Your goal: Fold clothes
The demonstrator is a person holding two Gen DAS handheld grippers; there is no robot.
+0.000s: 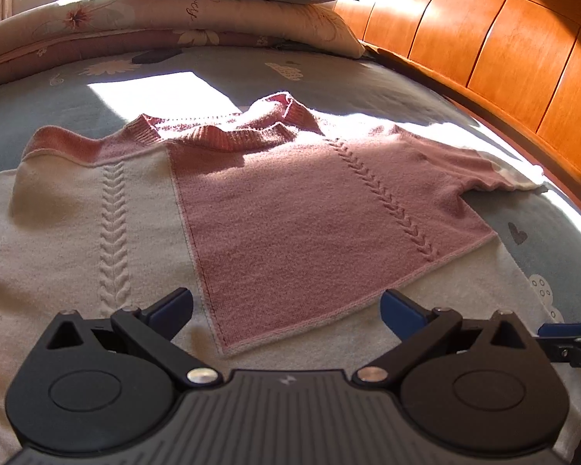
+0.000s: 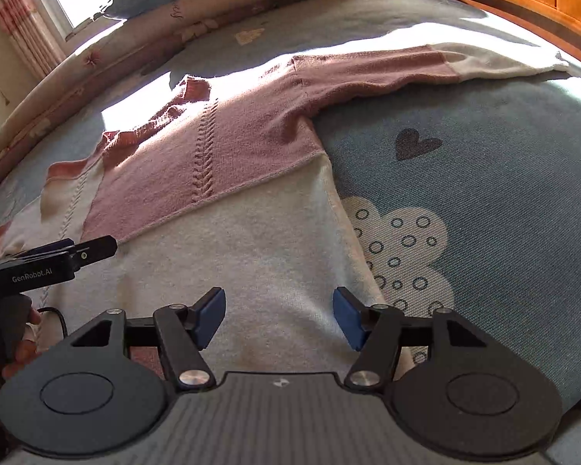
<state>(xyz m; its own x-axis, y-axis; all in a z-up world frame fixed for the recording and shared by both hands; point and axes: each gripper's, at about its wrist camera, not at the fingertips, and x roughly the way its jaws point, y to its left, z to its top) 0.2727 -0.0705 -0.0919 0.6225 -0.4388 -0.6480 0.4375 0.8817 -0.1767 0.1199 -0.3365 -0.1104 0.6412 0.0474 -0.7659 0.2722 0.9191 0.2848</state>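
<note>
Sweater [image 2: 220, 178] lies flat on bed [image 2: 503, 178], collar far; right tool [image 2: 279, 317] and left tool [image 1: 286, 310] hover released over its near hem.

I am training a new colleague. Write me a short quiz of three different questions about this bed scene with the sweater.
1. True or false: the pink and cream knitted sweater lies flat on the blue patterned bedsheet.
2. Multiple choice: the sleeve stretched toward the orange wooden headboard ends in which colour? A) cream B) black C) green
3. Fill in: the left gripper and the right gripper are both ____.

Key: 1 true; 2 A; 3 open
</note>
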